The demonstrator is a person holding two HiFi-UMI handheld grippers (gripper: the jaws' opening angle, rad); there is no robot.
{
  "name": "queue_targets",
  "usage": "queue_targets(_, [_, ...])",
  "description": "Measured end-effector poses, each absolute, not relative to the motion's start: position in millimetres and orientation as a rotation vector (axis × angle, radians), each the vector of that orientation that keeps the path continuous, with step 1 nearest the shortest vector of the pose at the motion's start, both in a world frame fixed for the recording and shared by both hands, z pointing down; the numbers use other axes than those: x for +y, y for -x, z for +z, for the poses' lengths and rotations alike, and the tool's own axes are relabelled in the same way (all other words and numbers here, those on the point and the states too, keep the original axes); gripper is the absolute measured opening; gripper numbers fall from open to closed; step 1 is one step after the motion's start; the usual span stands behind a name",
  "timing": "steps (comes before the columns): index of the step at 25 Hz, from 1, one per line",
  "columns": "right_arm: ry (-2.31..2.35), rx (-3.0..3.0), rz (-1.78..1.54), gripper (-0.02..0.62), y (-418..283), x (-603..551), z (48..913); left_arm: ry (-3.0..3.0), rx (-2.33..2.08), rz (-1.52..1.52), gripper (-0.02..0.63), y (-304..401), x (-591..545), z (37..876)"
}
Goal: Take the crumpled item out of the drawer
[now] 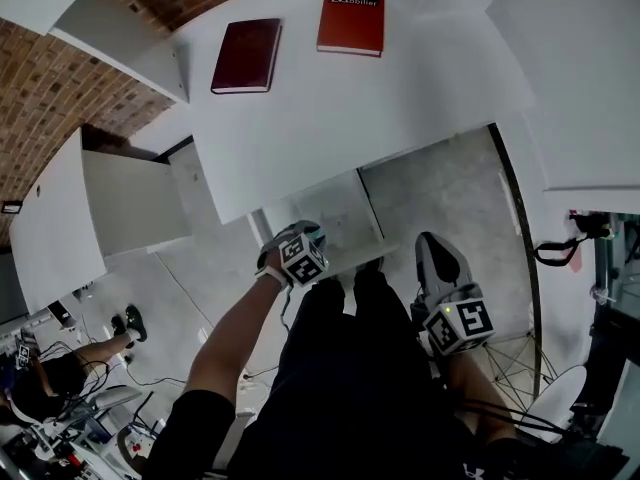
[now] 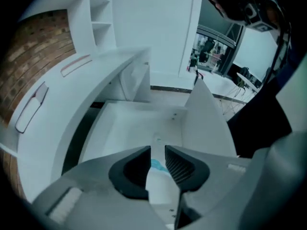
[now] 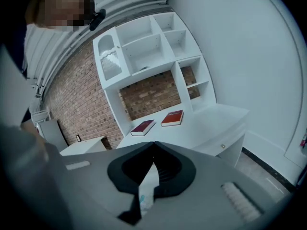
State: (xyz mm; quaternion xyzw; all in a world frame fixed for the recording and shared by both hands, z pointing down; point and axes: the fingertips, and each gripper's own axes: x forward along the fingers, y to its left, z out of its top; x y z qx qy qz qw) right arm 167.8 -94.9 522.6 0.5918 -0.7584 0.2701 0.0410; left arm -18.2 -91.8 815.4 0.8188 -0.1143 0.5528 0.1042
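The white drawer [image 1: 336,214] stands pulled out from under the white desk [image 1: 350,118]. My left gripper [image 1: 312,236] hangs over the drawer's near end. In the left gripper view its jaws [image 2: 157,153] are open with a clear gap, pointing into the drawer's bare white inside [image 2: 129,128]. A small light-blue crumpled bit [image 2: 157,165] shows in that gap, with no pad pressing on it. My right gripper [image 1: 437,250] is held to the right of the drawer, clear of it. In its own view the right gripper [image 3: 153,145] is shut tip to tip and aims over the desk.
A dark red book [image 1: 246,55] and a red book [image 1: 351,19] lie on the desk, near the brick wall [image 1: 60,78]. White shelving [image 3: 148,51] rises behind it. A second white unit [image 1: 90,208] stands left. A person [image 1: 45,383] sits at lower left.
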Motion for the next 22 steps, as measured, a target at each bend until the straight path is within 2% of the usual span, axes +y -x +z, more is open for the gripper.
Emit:
queue_targets(9, [-1.963,-2.163,0.868,0.003,-206.6,-62.5,533.1,-2.31,-0.059,1.915,0.112,18.6,-72.1,894.3])
queue_targets(22, [-1.952,-2.064,0.921,0.003,-207.2,-35.8,554.5,-2.138,-0.018,1.948,0.11,16.0,-50.9,952.9])
